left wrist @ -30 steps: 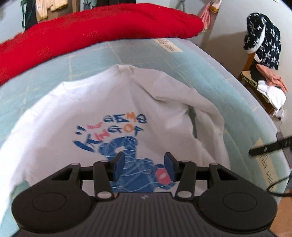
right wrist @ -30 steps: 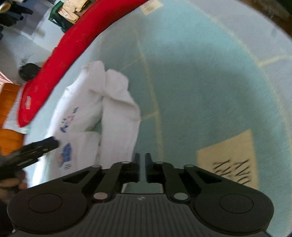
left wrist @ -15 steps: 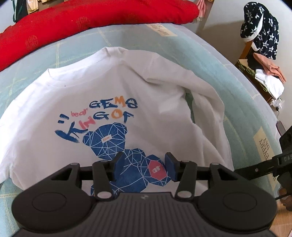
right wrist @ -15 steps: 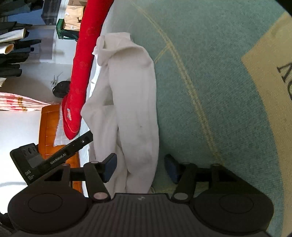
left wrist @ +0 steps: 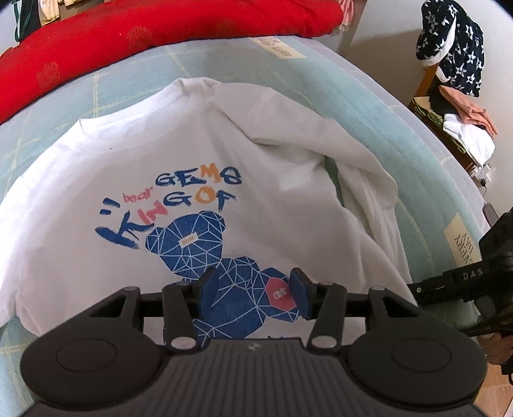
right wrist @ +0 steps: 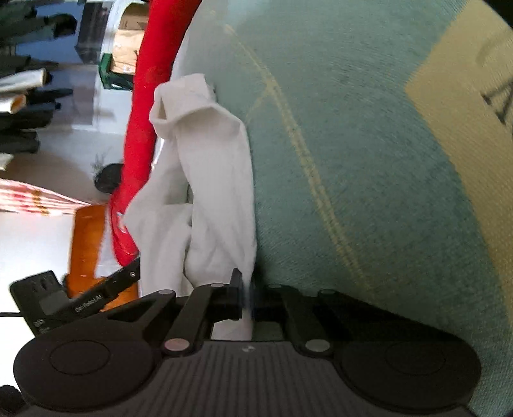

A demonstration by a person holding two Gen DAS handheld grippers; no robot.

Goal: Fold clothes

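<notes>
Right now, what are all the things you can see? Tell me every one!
T-shirt: one, white with blue bear print, spread on the bed.
Bed cover: one, pale green, under the shirt.
Blanket: one, red, along the bed's far edge.
Clothes pile: one, navy starred, peach and white, beside the bed.
Left gripper: one, black with blue pads, open above the print.
Right gripper: one, black, pinching the shirt's edge.
</notes>
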